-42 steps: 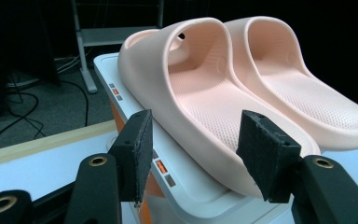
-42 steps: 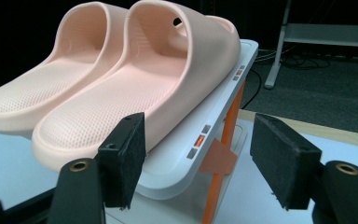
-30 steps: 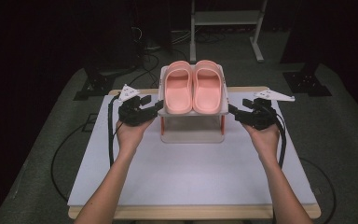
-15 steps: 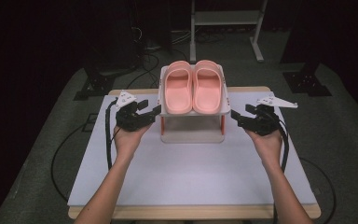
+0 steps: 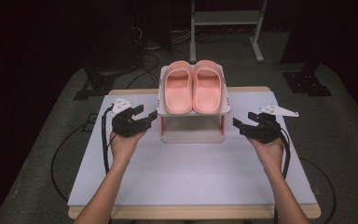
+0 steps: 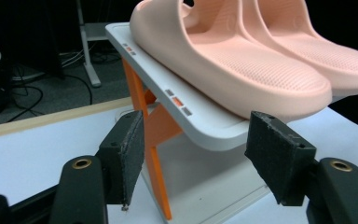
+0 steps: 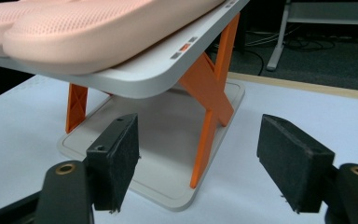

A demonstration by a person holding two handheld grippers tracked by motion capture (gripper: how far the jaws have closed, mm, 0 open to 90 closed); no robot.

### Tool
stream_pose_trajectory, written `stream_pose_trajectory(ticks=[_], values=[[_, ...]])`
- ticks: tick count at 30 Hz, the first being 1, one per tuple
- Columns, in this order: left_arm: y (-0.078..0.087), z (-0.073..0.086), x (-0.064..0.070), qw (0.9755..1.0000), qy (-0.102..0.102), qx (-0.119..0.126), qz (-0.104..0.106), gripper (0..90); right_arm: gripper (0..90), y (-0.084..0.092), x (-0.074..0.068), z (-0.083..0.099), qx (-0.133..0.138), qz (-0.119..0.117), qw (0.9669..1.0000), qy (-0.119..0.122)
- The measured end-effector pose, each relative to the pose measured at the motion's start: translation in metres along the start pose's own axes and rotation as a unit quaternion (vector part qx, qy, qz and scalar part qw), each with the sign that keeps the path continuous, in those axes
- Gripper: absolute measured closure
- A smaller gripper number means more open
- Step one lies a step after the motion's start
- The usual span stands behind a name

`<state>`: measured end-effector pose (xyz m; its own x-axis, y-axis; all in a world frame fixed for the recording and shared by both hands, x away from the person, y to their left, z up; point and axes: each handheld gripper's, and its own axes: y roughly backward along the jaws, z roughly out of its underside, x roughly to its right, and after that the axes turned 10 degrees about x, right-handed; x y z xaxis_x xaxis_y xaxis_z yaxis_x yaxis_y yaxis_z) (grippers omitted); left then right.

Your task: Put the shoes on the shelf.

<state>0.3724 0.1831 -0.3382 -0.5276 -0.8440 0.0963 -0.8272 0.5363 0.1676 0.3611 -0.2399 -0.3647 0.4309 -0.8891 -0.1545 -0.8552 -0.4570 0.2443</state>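
A pair of pink slippers [image 5: 193, 86] lies side by side on the top shelf of a small white rack [image 5: 191, 136] with orange legs [image 6: 154, 154]. My left gripper [image 5: 148, 120] is just off the rack's left side and points at it. In the left gripper view its pads [image 6: 129, 156] stand apart, level with the shelf rim [image 6: 168, 95]. My right gripper [image 5: 239, 125] faces the rack's right side, and an orange leg [image 7: 210, 116] shows beyond its pads [image 7: 117, 156]. Both have just been opening their jaws, with nothing between them.
The rack stands toward the back of a white mat [image 5: 191, 177] on a wooden table. Cables trail from both grippers over the table's sides. A metal stand [image 5: 226, 18] and dark stand feet [image 5: 307, 79] are on the floor behind.
Both hands have sunk and drawn back a little toward the person, off the rack's sides. Both pairs of jaws stand wider than before.
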Motion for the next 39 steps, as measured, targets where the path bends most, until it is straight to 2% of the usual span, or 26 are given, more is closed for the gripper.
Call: stream_pose_trajectory(ticks=[10,25,39], values=[[0.006,0.016,-0.004,1.0,-0.001,-0.004,0.005,35.4,27.9,0.004,0.002,0.017,-0.009,0.001,1.0,-0.001],[0.014,0.034,-0.003,1.0,0.001,-0.002,0.004,30.4,27.6,0.014,0.004,0.034,-0.008,0.0,1.0,-0.002],[0.021,0.05,-0.004,0.9999,0.0,-0.005,0.011,27.9,26.6,0.023,0.009,0.053,-0.013,0.0,0.9999,-0.006]])
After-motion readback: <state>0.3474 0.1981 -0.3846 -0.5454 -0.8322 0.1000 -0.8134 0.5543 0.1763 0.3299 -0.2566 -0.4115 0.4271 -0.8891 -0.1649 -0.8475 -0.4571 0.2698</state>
